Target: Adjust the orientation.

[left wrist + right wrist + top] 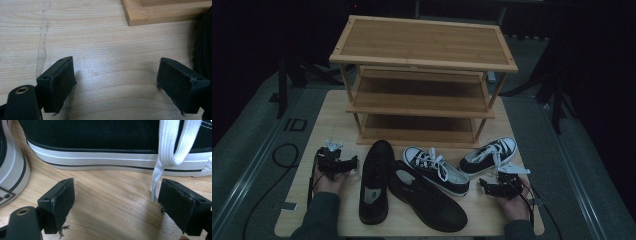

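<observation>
Nearest the camera in the high view, two forearms are being held at the bottom edge, each hand carrying a gripper low over the desk (327, 200). Fingers (58, 83) of the left gripper (337, 162) are being held wide apart with nothing but bare wood between them; fingers (183, 203) of the right gripper (502, 186) are likewise being held wide and empty. Four shoes are lying on the desk in front of the wooden shoe rack (424, 80): a black shoe (374, 182) just beside the left gripper, a second black shoe (427, 197), a black-and-white sneaker (437, 170) in the middle, and a right-hand sneaker (489, 156) directly ahead of the right gripper. In the right gripper view, the side of that sneaker (100, 147) is lying across the line of the fingers, its long axis running roughly crosswise to them, with a loose white lace (165, 152) hanging down just beside one finger. The right-hand sneaker is judged nearer the right hand, the black shoe nearer the left; an approach forward over the sole edge is being called for.
</observation>
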`<state>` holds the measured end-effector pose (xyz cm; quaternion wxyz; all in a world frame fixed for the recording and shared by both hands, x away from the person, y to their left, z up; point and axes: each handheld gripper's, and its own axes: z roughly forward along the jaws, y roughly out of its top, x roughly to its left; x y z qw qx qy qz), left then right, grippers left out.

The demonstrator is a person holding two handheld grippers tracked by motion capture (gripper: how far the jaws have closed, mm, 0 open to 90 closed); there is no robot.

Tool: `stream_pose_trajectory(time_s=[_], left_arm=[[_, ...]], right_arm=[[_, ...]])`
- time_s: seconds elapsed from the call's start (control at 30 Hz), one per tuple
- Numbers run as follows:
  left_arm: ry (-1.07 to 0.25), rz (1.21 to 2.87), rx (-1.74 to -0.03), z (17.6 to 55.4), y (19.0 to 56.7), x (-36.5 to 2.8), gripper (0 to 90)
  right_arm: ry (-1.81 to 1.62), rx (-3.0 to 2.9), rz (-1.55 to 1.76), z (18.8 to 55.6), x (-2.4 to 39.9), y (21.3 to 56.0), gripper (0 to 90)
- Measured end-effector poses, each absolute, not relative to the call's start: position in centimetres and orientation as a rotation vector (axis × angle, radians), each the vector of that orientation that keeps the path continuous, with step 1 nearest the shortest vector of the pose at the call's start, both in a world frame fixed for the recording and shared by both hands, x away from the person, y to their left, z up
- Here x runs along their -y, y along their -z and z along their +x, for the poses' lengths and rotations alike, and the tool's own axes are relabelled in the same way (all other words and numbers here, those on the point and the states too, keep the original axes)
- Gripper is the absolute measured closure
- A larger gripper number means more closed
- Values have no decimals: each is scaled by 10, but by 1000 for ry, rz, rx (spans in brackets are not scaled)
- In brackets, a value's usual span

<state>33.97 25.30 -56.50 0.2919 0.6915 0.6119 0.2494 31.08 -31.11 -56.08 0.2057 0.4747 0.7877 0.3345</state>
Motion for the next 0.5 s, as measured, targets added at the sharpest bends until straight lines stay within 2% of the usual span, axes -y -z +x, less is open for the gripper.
stream_pose_trajectory(time_s=[0.33, 0.37, 0.5], left_arm=[[-669, 1841, -1622, 339, 565, -252, 158], [-668, 1842, -1616, 340, 564, -252, 213], [-663, 1850, -1606, 340, 563, -251, 247]], right_arm=[[-931, -2195, 1323, 311, 311, 561, 136], [-931, -2195, 1324, 311, 311, 561, 136], [-931, -2195, 1324, 311, 311, 561, 136]])
